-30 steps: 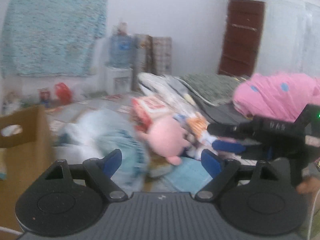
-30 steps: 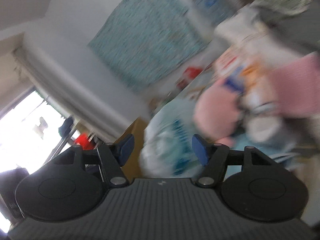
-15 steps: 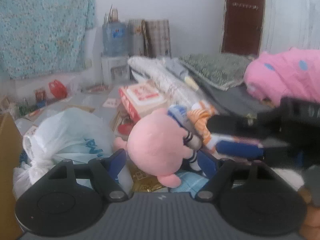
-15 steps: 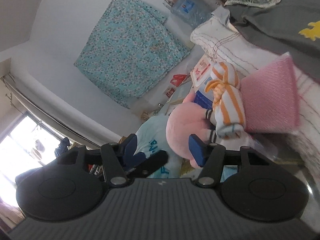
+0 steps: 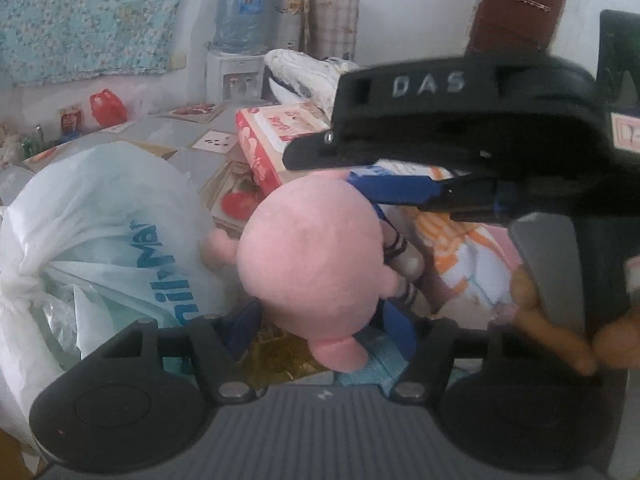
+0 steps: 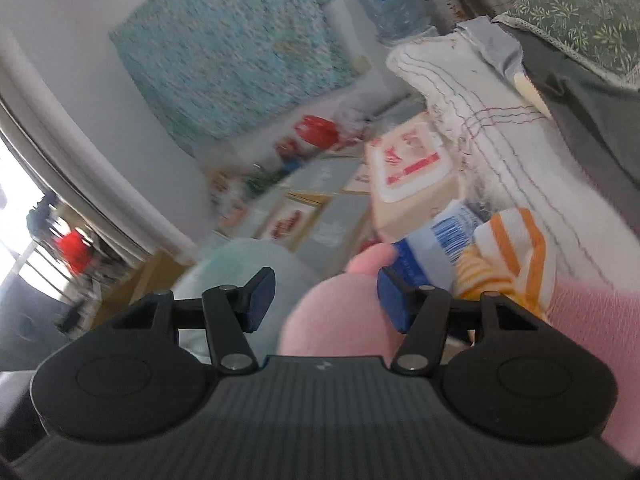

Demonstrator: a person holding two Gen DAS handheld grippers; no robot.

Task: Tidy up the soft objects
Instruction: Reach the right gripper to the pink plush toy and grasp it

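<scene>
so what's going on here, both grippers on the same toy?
Pretty much. A person with a gripper in each hand is working a cluttered pile. The left gripper has just been closing around the pink plush, which sits between its jaws; whether the pads press yet is unclear. The right gripper reaches in over the plush from the right, jaws apart, one pad near its top. A white plastic bag lies beside the plush, a striped cloth behind it.

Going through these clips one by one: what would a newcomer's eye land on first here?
The round pink plush toy in the middle of the left wrist view, sitting between the blue pads of the left gripper, whose jaws have just been closing around it. Right above it, the black right gripper reaches in from the right. To the left bulges a knotted white plastic bag.
</scene>
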